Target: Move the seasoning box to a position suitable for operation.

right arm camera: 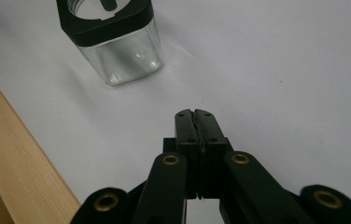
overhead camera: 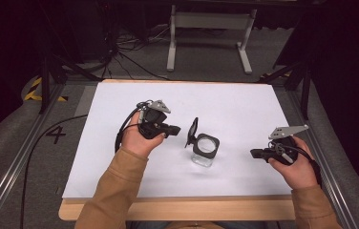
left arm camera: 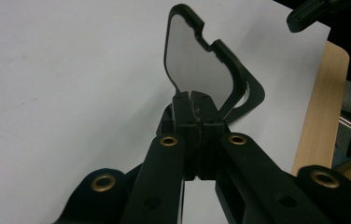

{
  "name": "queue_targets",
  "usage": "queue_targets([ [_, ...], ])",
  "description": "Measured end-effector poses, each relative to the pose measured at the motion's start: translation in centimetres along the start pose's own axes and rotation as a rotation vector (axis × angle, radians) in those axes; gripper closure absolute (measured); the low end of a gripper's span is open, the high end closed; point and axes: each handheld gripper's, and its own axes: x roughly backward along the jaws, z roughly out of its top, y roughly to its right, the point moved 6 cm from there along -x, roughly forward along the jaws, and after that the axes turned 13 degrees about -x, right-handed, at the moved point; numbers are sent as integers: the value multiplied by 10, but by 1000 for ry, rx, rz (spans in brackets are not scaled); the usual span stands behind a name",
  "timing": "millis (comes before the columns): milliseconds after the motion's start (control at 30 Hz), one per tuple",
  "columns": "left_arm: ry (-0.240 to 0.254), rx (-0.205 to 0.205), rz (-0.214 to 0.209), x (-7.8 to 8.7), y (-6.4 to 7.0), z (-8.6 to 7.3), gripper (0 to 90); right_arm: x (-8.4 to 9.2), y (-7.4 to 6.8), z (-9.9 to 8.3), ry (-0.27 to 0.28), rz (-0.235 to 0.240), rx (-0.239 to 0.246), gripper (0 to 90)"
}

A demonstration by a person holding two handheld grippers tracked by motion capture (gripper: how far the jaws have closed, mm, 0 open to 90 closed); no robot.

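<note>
The person's tan sleeves (overhead camera: 115, 191) enter from the bottom of the high view, each hand carrying a black claw above a white sheet (overhead camera: 244, 114) that covers a wooden counter (overhead camera: 177, 209).

The left claw (overhead camera: 175, 129) points toward the middle of the sheet. In the left gripper view its jaws meet with nothing between them, and the tips sit just in front of a flip lid (left arm camera: 201, 70), which stands upright. From these pictures it is not clear whether the tips touch the lid.

That lid is hinged to the black collar of a clear square jar (overhead camera: 205, 150), which stands upright near the centre of the sheet, between the two hands. The jar looks empty.

The right claw (overhead camera: 255, 153) hovers to the right of the jar, apart from it, pointing toward it. The right gripper view shows its jaws pressed together on nothing, with the jar ahead of them.

Nothing steadies the jar. A firm push from the left claw against the tall open lid would probably act high up on the jar and could tip it or slide it across the smooth sheet toward the right claw.
</note>
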Motion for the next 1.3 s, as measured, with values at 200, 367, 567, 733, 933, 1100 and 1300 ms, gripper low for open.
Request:
queue_targets([
  [200, 9, -25, -9, -7, 7, 7, 900, -8, -10, -2, -9, 21, 23, 899],
  [367, 12, -32, -5, -12, 9, 10, 900, -16, -19, -3, -20, 41, 42, 899],
  [567, 6, -35, -17, -15, 10, 10, 900, -25, -35, 0, 0, 75, 66, 900],
  [733, 1, -41, -22, -16, 12, 11, 900, -36, -54, 5, 27, 118, 102, 900],
  [933, -4, -55, -38, -20, 16, 13, 900, -49, -59, 3, 8, 121, 116, 900],
  [1100, -11, -67, -56, -25, 21, 14, 900, -53, -60, 1, -3, 124, 112, 900],
  [1300, -34, -87, -96, -34, 27, 14, 900, -50, -59, 2, 7, 113, 124, 900],
])
